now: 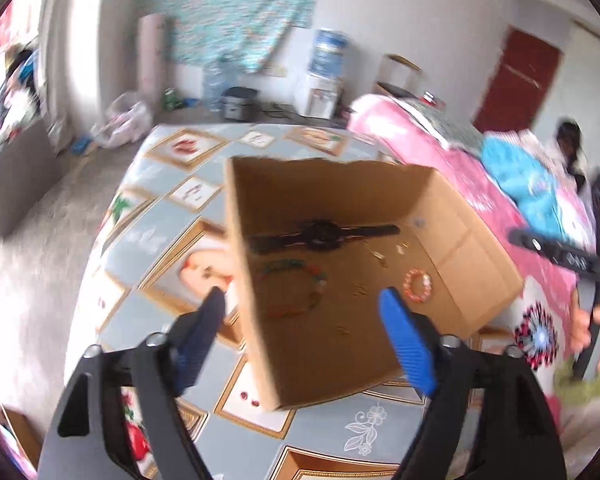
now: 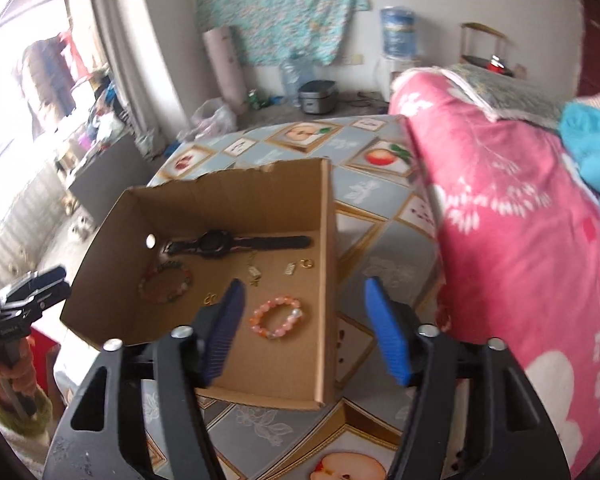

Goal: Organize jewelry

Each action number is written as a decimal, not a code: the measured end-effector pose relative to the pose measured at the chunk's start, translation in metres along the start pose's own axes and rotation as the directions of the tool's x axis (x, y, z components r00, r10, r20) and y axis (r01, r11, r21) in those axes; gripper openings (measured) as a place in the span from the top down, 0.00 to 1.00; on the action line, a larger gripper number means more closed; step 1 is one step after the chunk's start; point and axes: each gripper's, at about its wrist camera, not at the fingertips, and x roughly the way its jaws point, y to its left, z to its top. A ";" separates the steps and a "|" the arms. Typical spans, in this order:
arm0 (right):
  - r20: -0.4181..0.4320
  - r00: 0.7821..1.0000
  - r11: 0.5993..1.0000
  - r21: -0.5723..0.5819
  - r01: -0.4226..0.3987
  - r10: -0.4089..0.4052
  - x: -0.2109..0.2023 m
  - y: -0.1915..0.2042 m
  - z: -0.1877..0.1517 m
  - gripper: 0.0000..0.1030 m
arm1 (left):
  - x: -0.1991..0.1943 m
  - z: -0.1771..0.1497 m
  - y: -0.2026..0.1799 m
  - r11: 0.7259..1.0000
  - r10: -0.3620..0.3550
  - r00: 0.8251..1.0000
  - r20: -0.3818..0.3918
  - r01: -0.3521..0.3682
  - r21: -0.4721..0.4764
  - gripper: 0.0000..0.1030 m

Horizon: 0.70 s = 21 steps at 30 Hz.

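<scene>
An open cardboard box (image 1: pixel 472 248) (image 2: pixel 112 248) stands on the table. Inside lie a black watch (image 1: pixel 320 234) (image 2: pixel 220 244), a green-and-red bead bracelet (image 1: pixel 300 290) (image 2: pixel 166 280), a pink bead bracelet (image 1: pixel 418 285) (image 2: pixel 278 317) and small gold earrings (image 2: pixel 307 264) (image 1: pixel 378 256). My left gripper (image 1: pixel 304 300) is open and empty, held above the box's near left corner. My right gripper (image 2: pixel 304 292) is open and empty, above the box's right wall, next to the pink bracelet. The right gripper also shows at the right edge of the left wrist view (image 1: pixel 560 256).
The table has a grey fruit-print cloth (image 1: pixel 168 208) (image 2: pixel 380 248). A bed with a pink floral quilt (image 2: pixel 520 220) (image 1: pixel 480 200) borders the table's right side. A water dispenser (image 2: pixel 398 36) and a rice cooker (image 2: pixel 318 96) stand on the floor behind.
</scene>
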 end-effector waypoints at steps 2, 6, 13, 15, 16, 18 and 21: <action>-0.043 0.998 0.996 0.076 -0.039 0.042 0.013 -0.014 -0.005 0.36 | 0.012 -0.008 0.018 0.992 -0.058 0.998 -0.039 0.054 -0.111 0.22; -0.159 0.958 0.951 0.237 -0.199 0.240 0.050 -0.031 -0.017 0.38 | 0.037 -0.020 0.036 0.942 -0.231 0.965 -0.120 0.192 -0.275 0.22; -0.157 0.975 0.980 0.142 -0.136 0.158 0.046 -0.005 -0.022 0.39 | 0.023 -0.032 0.017 0.958 -0.218 0.972 -0.090 0.195 -0.211 0.21; -0.155 0.976 0.982 0.135 -0.135 0.156 0.041 -0.001 -0.026 0.38 | 0.015 -0.038 0.018 0.957 -0.217 0.972 -0.085 0.195 -0.213 0.21; -0.156 0.974 0.980 0.140 -0.144 0.166 0.039 -0.002 -0.030 0.38 | 0.010 -0.042 0.018 0.959 -0.209 0.974 -0.084 0.188 -0.212 0.21; -0.154 0.972 0.978 0.141 -0.155 0.176 0.035 -0.001 -0.038 0.38 | 0.002 -0.051 0.020 0.959 -0.207 0.975 -0.082 0.186 -0.212 0.21; -0.150 0.975 0.982 0.123 -0.145 0.163 0.026 0.004 -0.051 0.39 | -0.009 -0.065 0.020 0.953 -0.220 0.972 -0.077 0.197 -0.232 0.21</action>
